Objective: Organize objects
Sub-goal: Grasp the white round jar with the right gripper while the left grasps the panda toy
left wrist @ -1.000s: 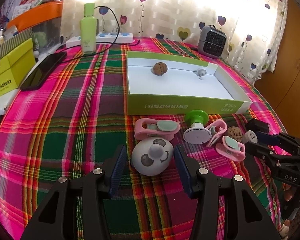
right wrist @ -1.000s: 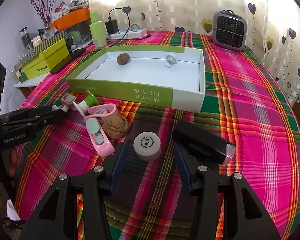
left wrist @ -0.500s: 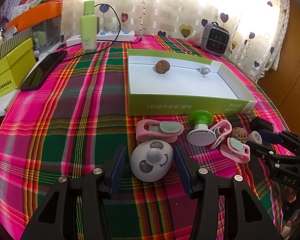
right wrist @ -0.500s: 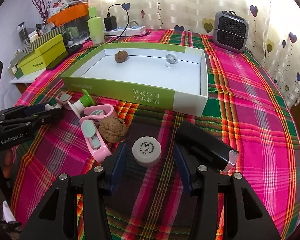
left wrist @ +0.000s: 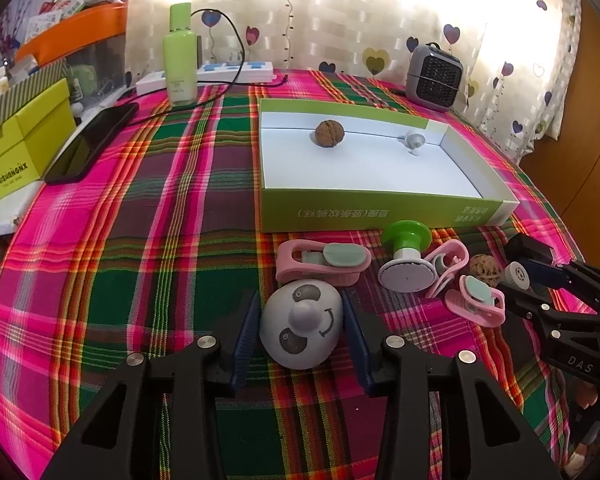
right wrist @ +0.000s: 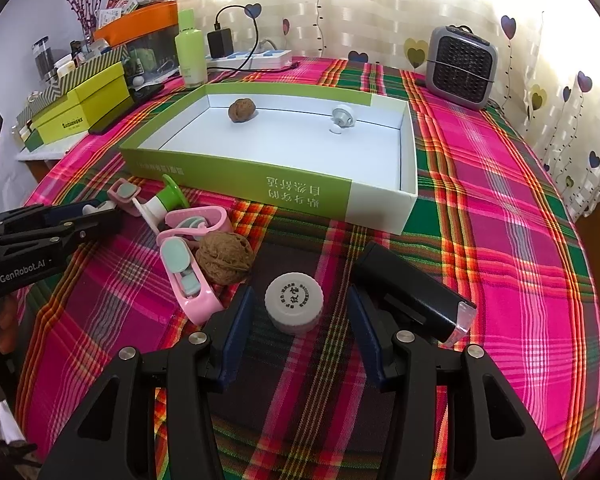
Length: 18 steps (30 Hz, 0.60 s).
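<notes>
My left gripper (left wrist: 300, 326) stands around a grey panda-face knob (left wrist: 302, 326) on the plaid cloth; its pads are very near or touching the knob's sides. My right gripper (right wrist: 300, 312) is open around a white bottle cap (right wrist: 294, 302), with gaps on both sides. A green-and-white tray (left wrist: 364, 216) holds a walnut (left wrist: 330, 133) and a small white suction hook (left wrist: 414, 140). In front of the tray lie pink clips (left wrist: 324, 262), a green-capped suction hook (left wrist: 406, 256) and a second walnut (right wrist: 225, 257).
A black rectangular device (right wrist: 410, 292) lies just right of my right gripper's finger. A small heater (right wrist: 460, 66), a green bottle (left wrist: 179, 56), a power strip (left wrist: 220, 74), a phone (left wrist: 92, 142) and yellow boxes (left wrist: 18, 148) stand along the back and left.
My left gripper has narrowed around the panda knob, which has turned slightly. My right gripper has come a little closer to the white cap and stays open.
</notes>
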Tool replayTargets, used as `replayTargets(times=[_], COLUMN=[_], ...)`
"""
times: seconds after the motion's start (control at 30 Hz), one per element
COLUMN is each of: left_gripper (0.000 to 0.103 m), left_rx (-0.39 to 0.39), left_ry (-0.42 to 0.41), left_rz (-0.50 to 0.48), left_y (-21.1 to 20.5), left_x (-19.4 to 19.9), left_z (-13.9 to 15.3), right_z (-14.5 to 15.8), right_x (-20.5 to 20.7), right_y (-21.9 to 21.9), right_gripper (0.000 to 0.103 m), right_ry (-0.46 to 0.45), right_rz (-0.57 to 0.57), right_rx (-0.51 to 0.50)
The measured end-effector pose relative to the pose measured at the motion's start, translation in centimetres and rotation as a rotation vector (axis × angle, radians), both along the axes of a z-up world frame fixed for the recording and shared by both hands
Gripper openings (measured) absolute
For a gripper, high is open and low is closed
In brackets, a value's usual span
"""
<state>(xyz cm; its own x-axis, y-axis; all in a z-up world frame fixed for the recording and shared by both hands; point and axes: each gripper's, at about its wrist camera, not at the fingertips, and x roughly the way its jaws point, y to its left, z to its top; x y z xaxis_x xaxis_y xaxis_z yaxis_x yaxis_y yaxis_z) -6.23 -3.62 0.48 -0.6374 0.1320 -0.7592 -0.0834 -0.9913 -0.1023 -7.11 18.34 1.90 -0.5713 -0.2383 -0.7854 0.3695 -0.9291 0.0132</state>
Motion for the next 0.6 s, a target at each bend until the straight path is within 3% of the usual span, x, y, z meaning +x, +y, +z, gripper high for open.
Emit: replayTargets(times=[0.4,0.6], left_gripper=[0.039,0.039], left_rx=[0.001,-0.001], left_ry=[0.0,0.0], left_rz=[0.001,0.0], left_y=[0.03,0.05], left_x=[0.05,0.07], left_z=[0.02,0.01], right_z=[0.06,0.05], right_x=[-0.08,-0.13], right_y=[0.35,0.33], right_gripper=[0.031,0.029], right_ry=[0.003,0.003], right_rz=[-0.03,-0.032], right_rx=[-0.011,-0.012])
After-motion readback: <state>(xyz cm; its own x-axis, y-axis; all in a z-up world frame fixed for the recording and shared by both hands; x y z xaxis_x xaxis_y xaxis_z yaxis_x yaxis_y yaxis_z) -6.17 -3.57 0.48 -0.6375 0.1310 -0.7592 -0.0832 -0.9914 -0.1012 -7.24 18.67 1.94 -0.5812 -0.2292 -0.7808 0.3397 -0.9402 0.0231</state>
